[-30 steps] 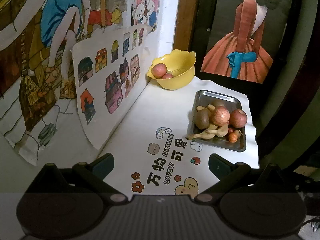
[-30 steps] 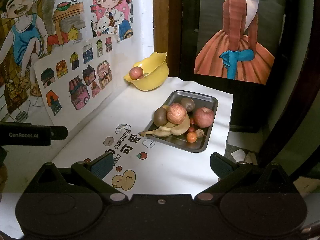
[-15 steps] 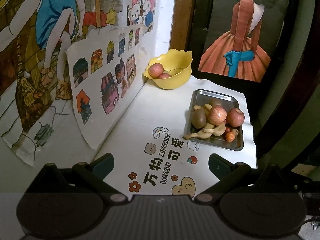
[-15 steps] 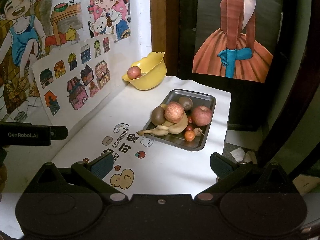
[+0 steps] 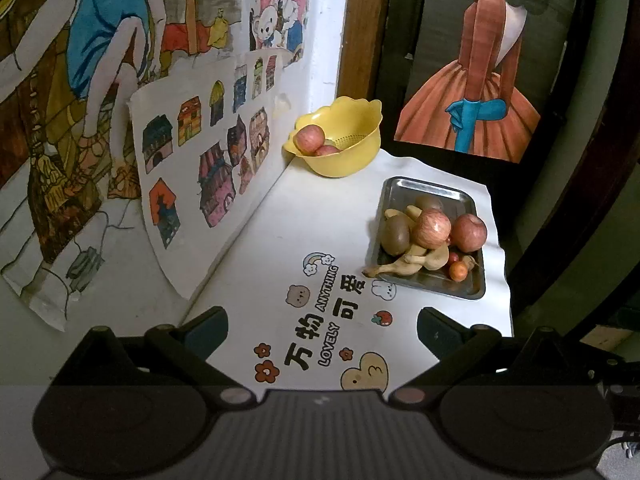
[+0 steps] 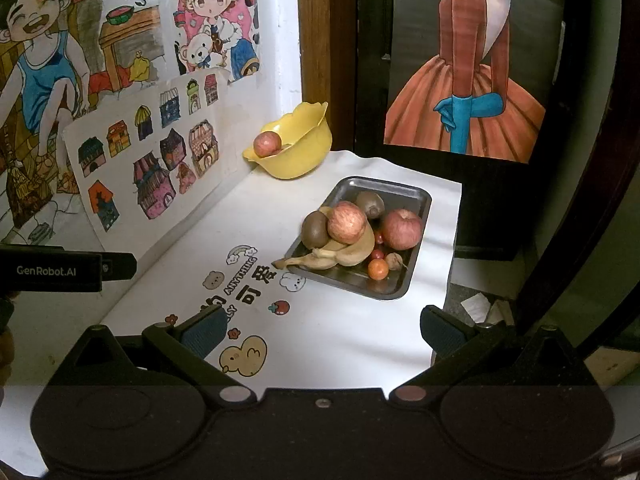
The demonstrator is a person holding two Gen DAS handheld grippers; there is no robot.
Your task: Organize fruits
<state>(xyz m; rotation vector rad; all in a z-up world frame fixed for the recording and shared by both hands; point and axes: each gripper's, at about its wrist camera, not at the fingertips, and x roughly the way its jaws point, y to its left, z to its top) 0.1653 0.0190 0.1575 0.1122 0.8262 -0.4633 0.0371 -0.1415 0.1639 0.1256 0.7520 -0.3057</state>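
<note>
both tongs have drifted slightly, staying wide open and empty.

The bowl was plain yellow and held red-blushed apples. The tray was bare silver metal, with two streaky red apples, brown kiwis, yellow-brown bananas and a small orange fruit. The table cover was white, printed with black characters and pastel cartoon stickers.
</note>
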